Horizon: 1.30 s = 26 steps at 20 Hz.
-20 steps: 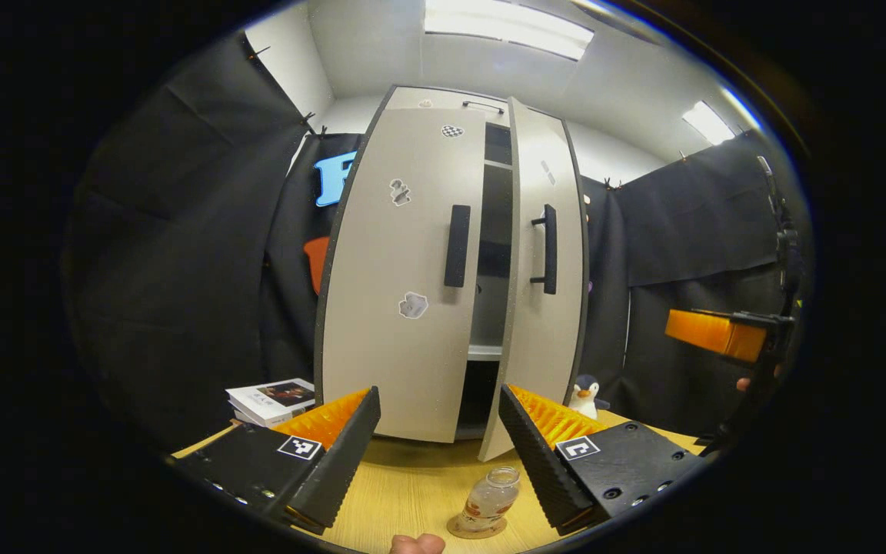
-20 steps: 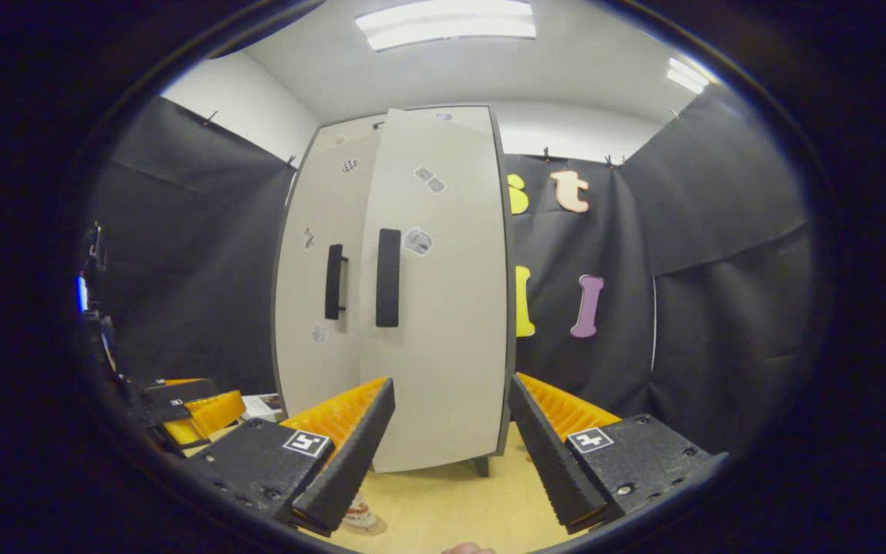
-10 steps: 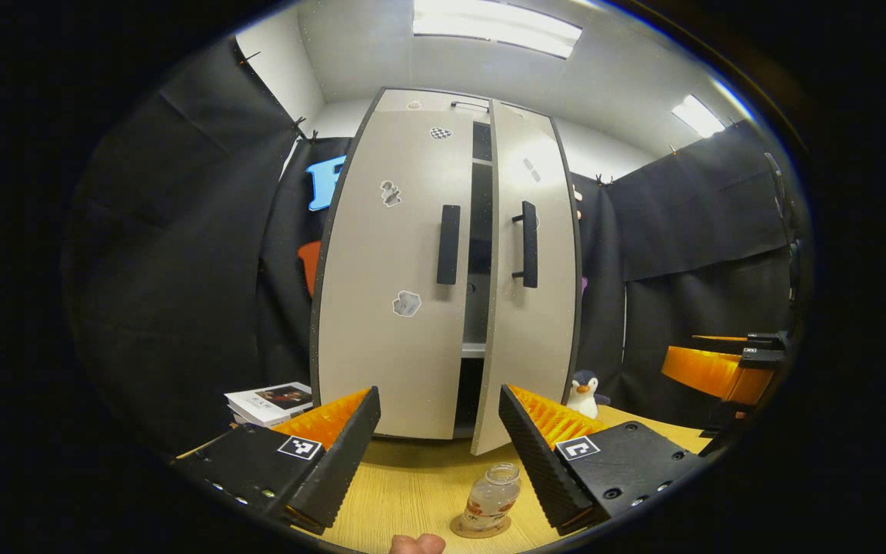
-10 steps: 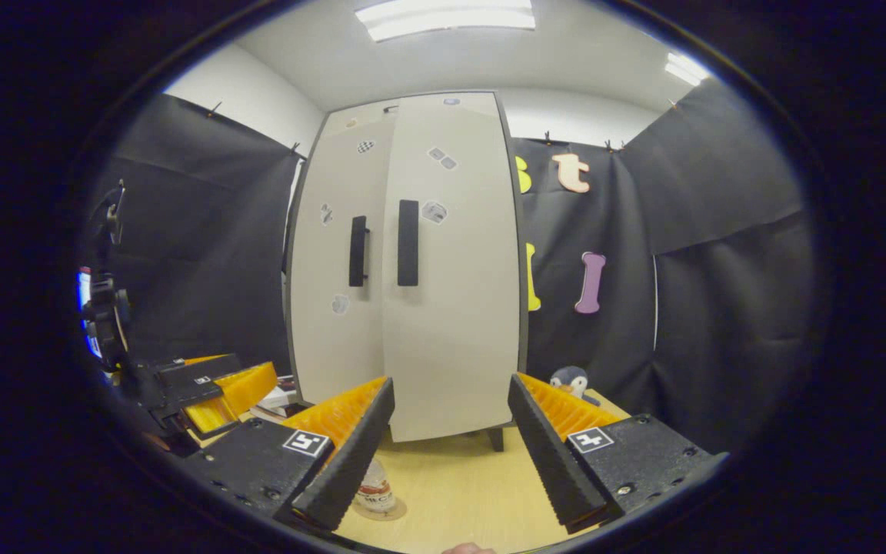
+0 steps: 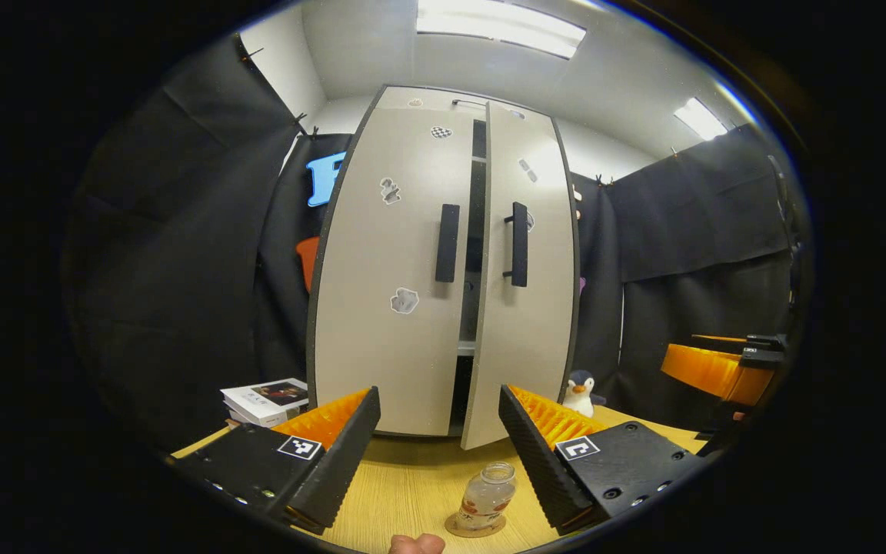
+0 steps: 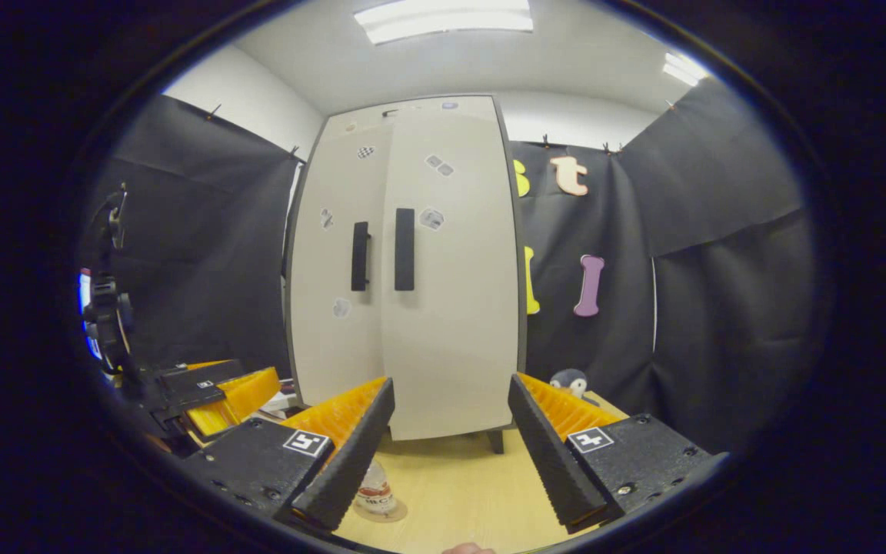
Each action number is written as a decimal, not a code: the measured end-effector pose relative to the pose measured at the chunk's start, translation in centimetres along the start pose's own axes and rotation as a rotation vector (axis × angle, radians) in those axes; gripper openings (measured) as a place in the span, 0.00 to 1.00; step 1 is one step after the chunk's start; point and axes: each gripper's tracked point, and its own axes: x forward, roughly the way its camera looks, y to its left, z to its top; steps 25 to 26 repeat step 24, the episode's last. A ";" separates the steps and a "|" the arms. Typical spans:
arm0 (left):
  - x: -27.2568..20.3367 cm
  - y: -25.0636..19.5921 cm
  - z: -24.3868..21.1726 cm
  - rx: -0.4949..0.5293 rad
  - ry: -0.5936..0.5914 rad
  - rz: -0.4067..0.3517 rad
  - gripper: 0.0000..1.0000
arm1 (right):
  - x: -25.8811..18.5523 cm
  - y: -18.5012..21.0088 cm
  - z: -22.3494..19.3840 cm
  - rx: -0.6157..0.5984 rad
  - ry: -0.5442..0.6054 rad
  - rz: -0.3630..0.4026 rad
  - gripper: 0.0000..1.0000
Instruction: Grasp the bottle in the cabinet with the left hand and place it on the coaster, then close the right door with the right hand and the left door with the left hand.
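We see the bottle (image 5: 487, 498) upright on the coaster (image 5: 475, 526), between our left hand-held gripper (image 5: 438, 450) fingers, ungrasped; both hand-held grippers gape wide, empty, facing the cabinet (image 5: 443, 269).

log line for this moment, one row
bottle: on coaster | right door: ajar | left door: shut | left gripper: open | right gripper: open

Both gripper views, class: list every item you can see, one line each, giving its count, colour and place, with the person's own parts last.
cabinet: one, pale grey, back of the table
doors: two, pale grey with black handles, a dark gap between them
bottle: one, clear, upright on the coaster
coaster: one, brown, near table edge
books: small stack, white, left of cabinet
toy penguin: one, black and white, right of cabinet
table: one, light wood
left gripper: open
right gripper: open
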 end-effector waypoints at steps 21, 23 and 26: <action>0.1 -0.3 0.5 -0.015 0.001 0.025 0.95 | 0.3 -1.2 -0.1 0.015 -0.004 0.005 0.98; 0.1 -0.2 0.5 -0.012 -0.002 0.026 0.99 | 0.3 -0.8 -0.2 0.020 0.002 0.013 0.98; 0.1 -0.3 0.3 -0.012 0.003 0.025 0.95 | 0.3 -0.8 -0.2 0.023 0.003 0.014 0.98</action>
